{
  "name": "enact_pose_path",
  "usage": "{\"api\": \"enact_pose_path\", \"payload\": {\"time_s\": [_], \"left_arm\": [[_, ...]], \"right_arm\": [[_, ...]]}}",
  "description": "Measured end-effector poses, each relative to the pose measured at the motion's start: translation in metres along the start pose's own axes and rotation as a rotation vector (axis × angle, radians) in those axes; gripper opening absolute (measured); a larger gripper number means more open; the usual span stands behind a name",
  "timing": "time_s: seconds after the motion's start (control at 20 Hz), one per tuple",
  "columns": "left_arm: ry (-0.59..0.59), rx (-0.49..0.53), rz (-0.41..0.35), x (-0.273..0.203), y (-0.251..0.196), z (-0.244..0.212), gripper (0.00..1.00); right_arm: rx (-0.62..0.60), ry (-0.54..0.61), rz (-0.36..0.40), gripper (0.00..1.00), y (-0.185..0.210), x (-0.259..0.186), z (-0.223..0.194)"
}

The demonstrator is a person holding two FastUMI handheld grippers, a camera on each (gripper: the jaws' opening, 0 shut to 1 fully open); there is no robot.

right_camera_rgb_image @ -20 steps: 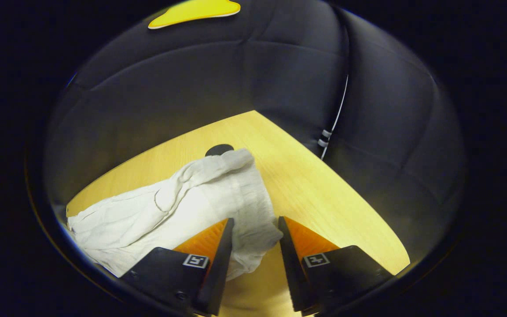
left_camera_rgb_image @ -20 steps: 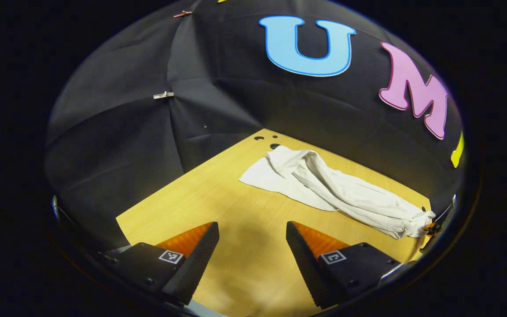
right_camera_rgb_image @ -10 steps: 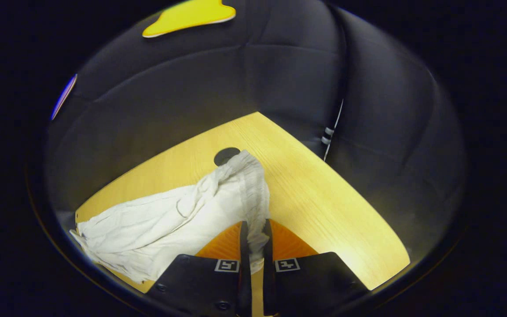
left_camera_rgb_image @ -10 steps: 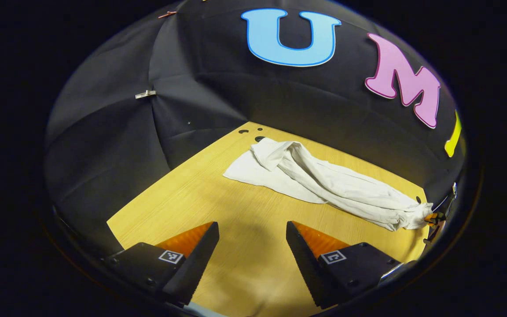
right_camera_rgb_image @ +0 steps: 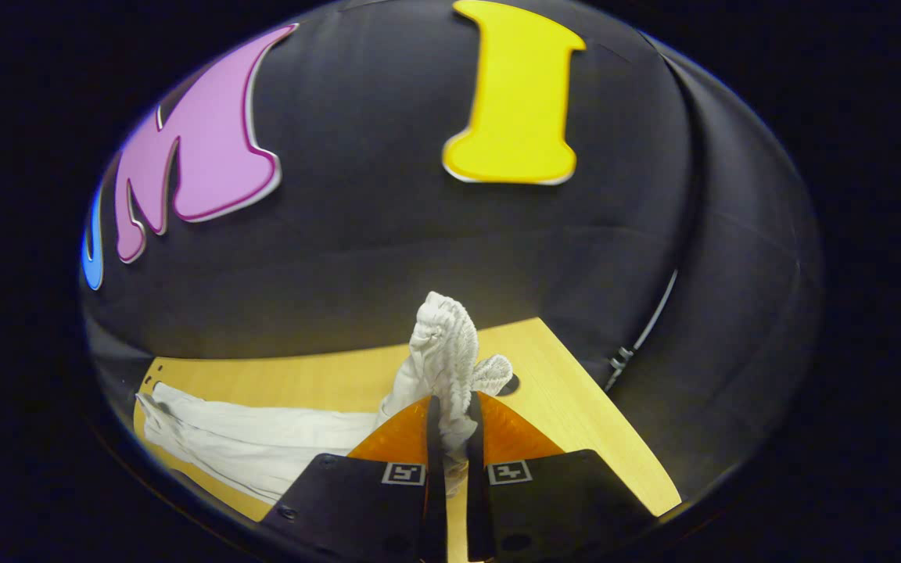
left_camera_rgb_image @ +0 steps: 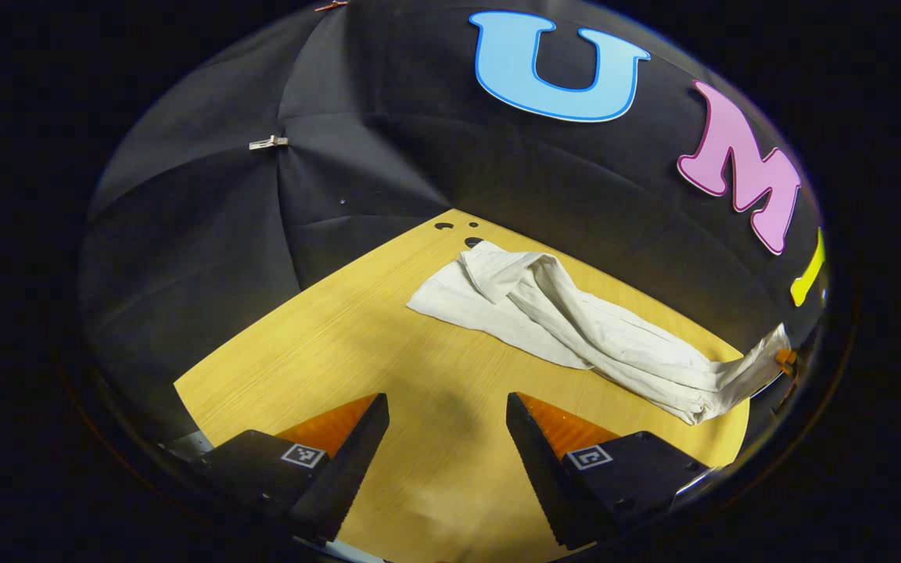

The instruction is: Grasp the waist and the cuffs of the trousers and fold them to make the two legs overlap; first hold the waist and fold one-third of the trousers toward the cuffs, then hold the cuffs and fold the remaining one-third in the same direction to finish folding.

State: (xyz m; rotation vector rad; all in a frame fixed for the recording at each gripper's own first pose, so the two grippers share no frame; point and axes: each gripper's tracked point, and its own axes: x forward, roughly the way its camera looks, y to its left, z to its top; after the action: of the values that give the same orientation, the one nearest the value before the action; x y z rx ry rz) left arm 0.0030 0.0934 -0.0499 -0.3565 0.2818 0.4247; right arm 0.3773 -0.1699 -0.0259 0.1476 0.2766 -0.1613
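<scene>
White trousers [left_camera_rgb_image: 576, 328] lie crumpled in a long strip across the wooden table [left_camera_rgb_image: 341, 344]. Their cuffs [left_camera_rgb_image: 466, 289] rest flat at the far corner. In the right gripper view, my right gripper [right_camera_rgb_image: 450, 438] is shut on the gathered waist [right_camera_rgb_image: 443, 344], which stands up bunched above the fingers while the legs [right_camera_rgb_image: 263, 446] trail off to the left. In the left gripper view, the waist end [left_camera_rgb_image: 755, 360] is lifted off the table at the far right, where the right gripper [left_camera_rgb_image: 785, 360] shows at the edge. My left gripper [left_camera_rgb_image: 446, 438] hangs open over bare table, well short of the trousers.
Black cloth walls close in the table on the far sides. Small dark holes [left_camera_rgb_image: 458, 231] mark the table's far corner by the cuffs, and another hole [right_camera_rgb_image: 507, 385] lies just behind the raised waist. A white cable [right_camera_rgb_image: 646, 324] hangs on the right wall.
My right gripper closed on the waist and has lifted it up off the table, tilting upward. The left gripper stays open and has barely shifted.
</scene>
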Motion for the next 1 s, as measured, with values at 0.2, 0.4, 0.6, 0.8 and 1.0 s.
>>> {"api": "enact_pose_path", "payload": {"time_s": [0.2, 0.4, 0.6, 0.8, 1.0], "left_arm": [[-0.014, -0.047, 0.048, -0.019, 0.016, -0.008, 0.96], [-0.03, -0.068, 0.057, -0.033, 0.013, -0.013, 0.96], [0.0, -0.052, 0.065, -0.028, 0.014, -0.017, 0.96], [0.002, -0.052, 0.025, -0.014, 0.003, -0.006, 0.96], [-0.01, -0.034, -0.037, 0.017, 0.002, 0.019, 0.96]], "right_arm": [[0.027, -0.016, 0.134, 0.14, 0.072, -0.004, 0.008], [0.039, 0.015, 0.265, 0.14, 0.132, -0.012, -0.015], [-0.015, 0.023, 0.347, 0.14, 0.177, -0.027, -0.043], [-0.076, 0.052, 0.369, 0.14, 0.211, -0.032, -0.075], [-0.075, 0.097, 0.384, 0.22, 0.238, -0.036, -0.106]]}}
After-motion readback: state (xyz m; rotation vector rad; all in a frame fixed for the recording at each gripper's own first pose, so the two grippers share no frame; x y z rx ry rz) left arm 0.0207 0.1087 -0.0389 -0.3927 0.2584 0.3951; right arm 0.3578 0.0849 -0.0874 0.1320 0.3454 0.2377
